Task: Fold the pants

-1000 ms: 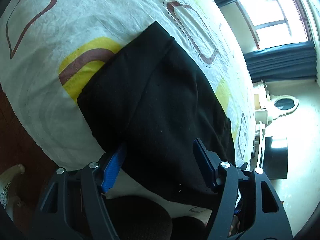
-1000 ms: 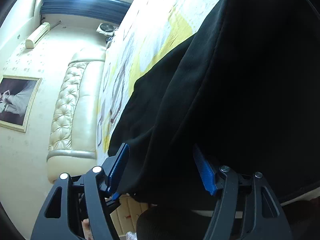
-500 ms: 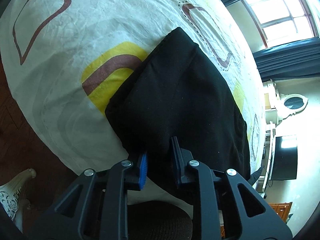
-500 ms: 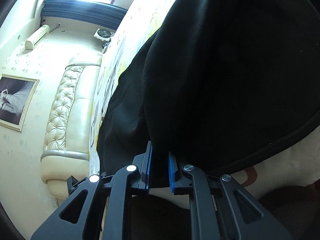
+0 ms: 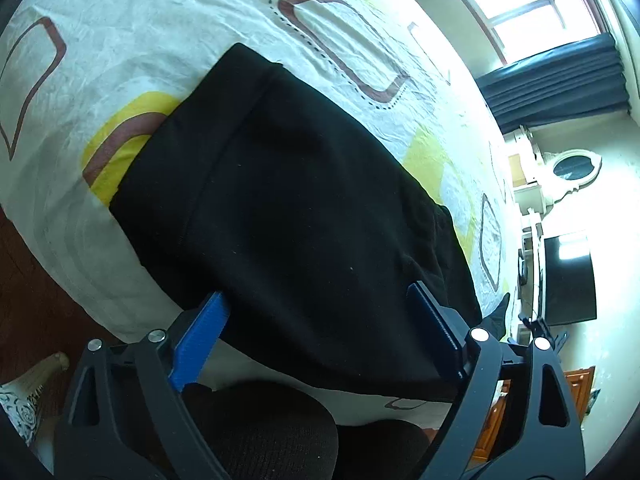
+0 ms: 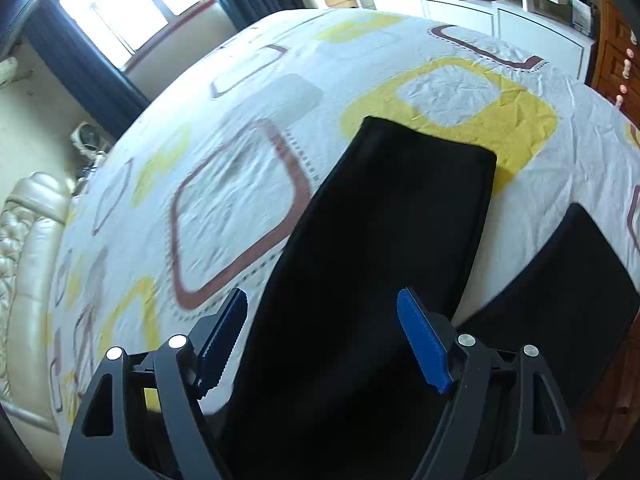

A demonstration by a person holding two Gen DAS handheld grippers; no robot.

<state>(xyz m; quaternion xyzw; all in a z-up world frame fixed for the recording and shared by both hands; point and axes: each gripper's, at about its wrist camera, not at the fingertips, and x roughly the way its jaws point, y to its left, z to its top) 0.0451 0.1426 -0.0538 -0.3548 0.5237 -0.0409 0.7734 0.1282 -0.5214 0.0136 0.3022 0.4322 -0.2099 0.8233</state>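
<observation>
The black pants lie folded on the bed sheet, near the bed's near edge, with one end reaching toward the middle. The left gripper hangs over the near end of the pants with its jaws spread wide, holding nothing. The right gripper hangs above the pants, its jaws likewise apart and empty.
</observation>
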